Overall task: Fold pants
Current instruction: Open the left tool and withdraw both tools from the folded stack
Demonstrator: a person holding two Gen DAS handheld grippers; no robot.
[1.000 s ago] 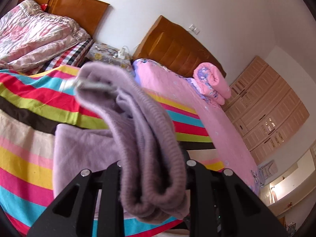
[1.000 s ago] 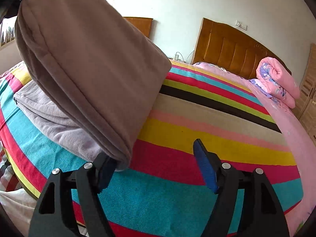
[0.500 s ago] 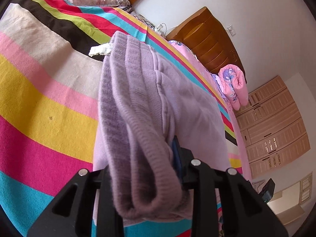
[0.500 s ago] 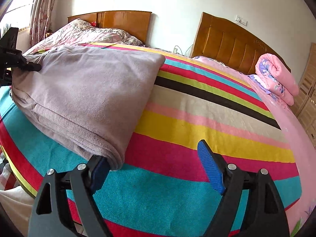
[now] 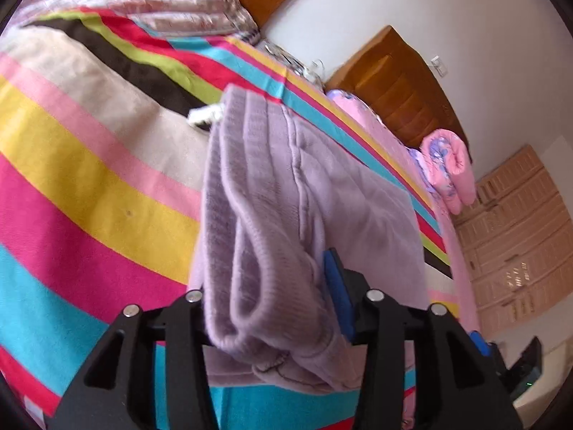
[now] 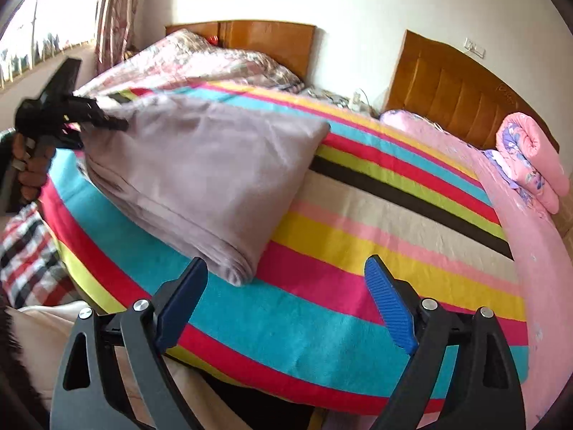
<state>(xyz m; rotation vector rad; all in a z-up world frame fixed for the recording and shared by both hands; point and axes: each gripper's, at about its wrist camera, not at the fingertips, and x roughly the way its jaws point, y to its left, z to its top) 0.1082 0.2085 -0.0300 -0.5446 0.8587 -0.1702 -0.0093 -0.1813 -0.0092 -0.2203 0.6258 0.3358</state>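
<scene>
The lilac pants (image 6: pixel 200 165) lie folded on the striped blanket (image 6: pixel 376 236), one corner toward my right gripper. My right gripper (image 6: pixel 286 265) hovers just off that corner, its jaws opening wide with nothing between them. At the far left end my left gripper (image 6: pixel 107 122) reaches into the pants' edge, held by a person's hand (image 6: pixel 32 172). In the left wrist view the bunched waistband of the pants (image 5: pixel 304 186) still sits between the jaws of my left gripper (image 5: pixel 265 279). Those jaws are opening, and the blue pad (image 5: pixel 338 294) shows beside the fabric.
A rolled pink quilt (image 6: pixel 530 157) rests on the pink bed at the right. A floral quilt (image 6: pixel 200 61) is heaped by the far headboard. A checked cloth (image 6: pixel 28 251) hangs off the bed's near left. Wardrobe doors (image 5: pixel 519 236) stand at the right.
The pants came down from hanging in the air and now lie folded on the blanket. My right gripper let go and drew back. My left gripper's jaws have widened around the waistband.
</scene>
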